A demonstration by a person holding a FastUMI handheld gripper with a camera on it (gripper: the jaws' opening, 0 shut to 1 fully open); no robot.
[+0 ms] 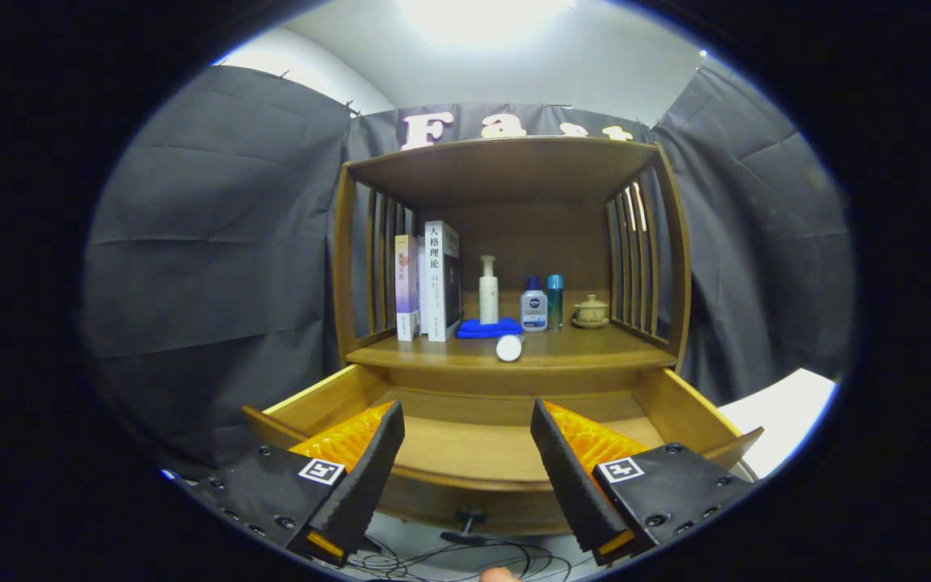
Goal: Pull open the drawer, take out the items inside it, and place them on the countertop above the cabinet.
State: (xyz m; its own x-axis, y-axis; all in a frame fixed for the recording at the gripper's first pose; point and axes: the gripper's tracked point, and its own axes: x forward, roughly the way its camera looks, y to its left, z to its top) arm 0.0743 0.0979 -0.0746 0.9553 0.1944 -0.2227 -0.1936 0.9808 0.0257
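Observation:
A wooden cabinet stands ahead with its drawer (676, 408) pulled open toward me. The bare wooden drawer floor (469, 449) shows between my fingers, with no item visible on it. On the countertop (595, 349) above the drawer lies a white tube (509, 347) on its side near the front edge. My gripper (467, 420) hovers open over the drawer's front, fingers wide apart, with nothing between them. The fingers hide the drawer's front corners.
On the countertop stand books (429, 281) at the left, a white pump bottle (488, 289), a folded blue cloth (488, 328), a small blue-capped bottle (533, 305), a teal bottle (554, 301) and a lidded cup (591, 311). A shelf roof (506, 166) spans above. Cables (465, 558) trail below the drawer front.

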